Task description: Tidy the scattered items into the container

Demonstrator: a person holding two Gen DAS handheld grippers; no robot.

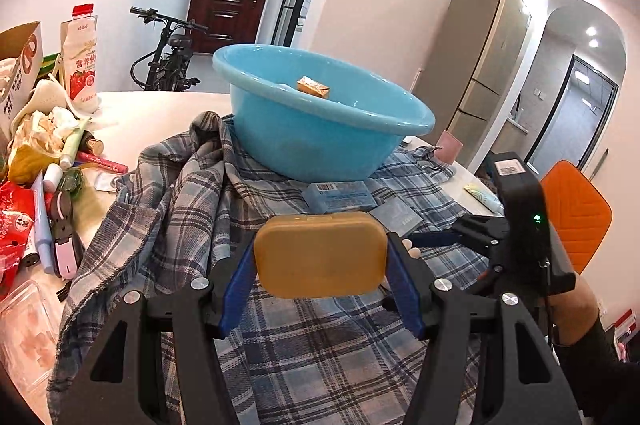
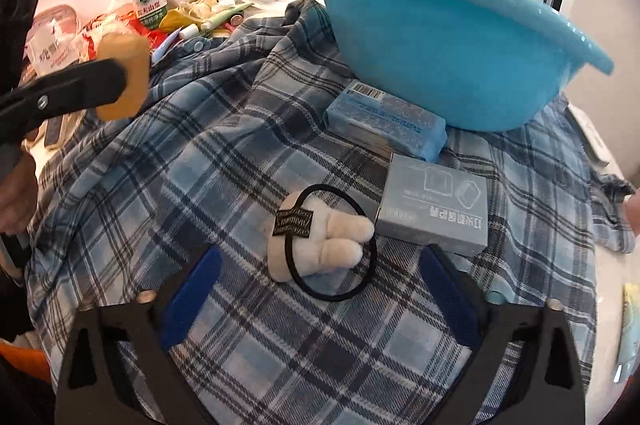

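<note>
My left gripper (image 1: pixel 320 257) clamps the tan case (image 1: pixel 320 255) at centre frame, raised toward the blue basin (image 1: pixel 320 129) above. My right gripper (image 2: pixel 320 277) gapes around the plush hair tie (image 2: pixel 320 245), not yet pinching, lining up its grab.

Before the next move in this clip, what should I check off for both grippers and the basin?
1. Left gripper gripping the tan case on both sides: ok.
2. Blue basin upright on the plaid shirt, top open: ok.
3. Right gripper open, straddling the plush hair tie: ok.
4. Pads touching the hair tie: not ok, gaps on both sides.
5. Grey box clear of the right finger: cannot tell, very near.
</note>
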